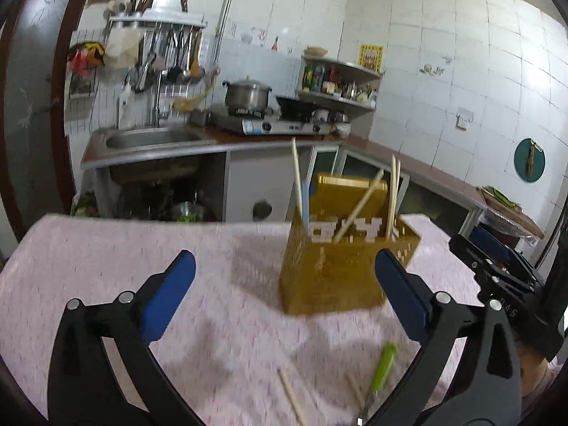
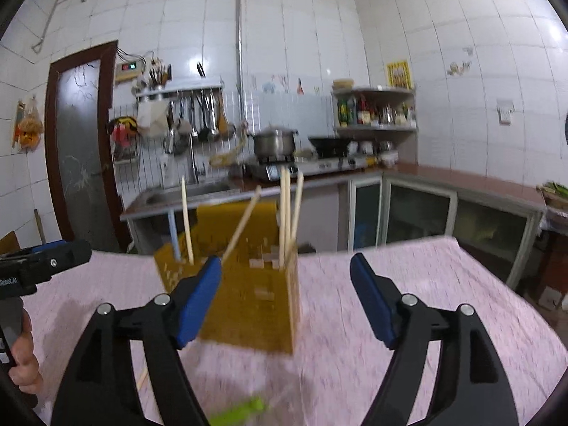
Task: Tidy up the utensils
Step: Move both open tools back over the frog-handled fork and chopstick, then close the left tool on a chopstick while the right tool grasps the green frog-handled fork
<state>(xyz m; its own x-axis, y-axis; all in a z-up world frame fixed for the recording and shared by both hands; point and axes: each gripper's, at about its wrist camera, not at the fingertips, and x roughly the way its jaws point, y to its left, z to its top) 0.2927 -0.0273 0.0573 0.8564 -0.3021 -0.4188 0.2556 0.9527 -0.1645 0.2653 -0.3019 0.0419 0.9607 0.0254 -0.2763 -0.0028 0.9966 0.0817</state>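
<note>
— What's that at the near edge of the pink patterned tablecloth [image 1: 106, 248]?

— A green-handled utensil [image 1: 382, 369], blurred and cut off by the frame, so I can't name it. Loose pale wooden chopsticks [image 1: 291, 396] lie beside it.

— And the holder?

— The mustard-yellow perforated plastic utensil box [image 1: 330, 277] stands farther back, mid-table, with several wooden chopsticks [image 1: 392, 195] upright or leaning inside.

— The grippers?

— The left gripper [image 1: 284, 291] has its blue pads wide apart, empty. The right gripper [image 2: 285, 301] is spread too, holding nothing; its left pad overlaps the box in view, contact unclear.
</note>
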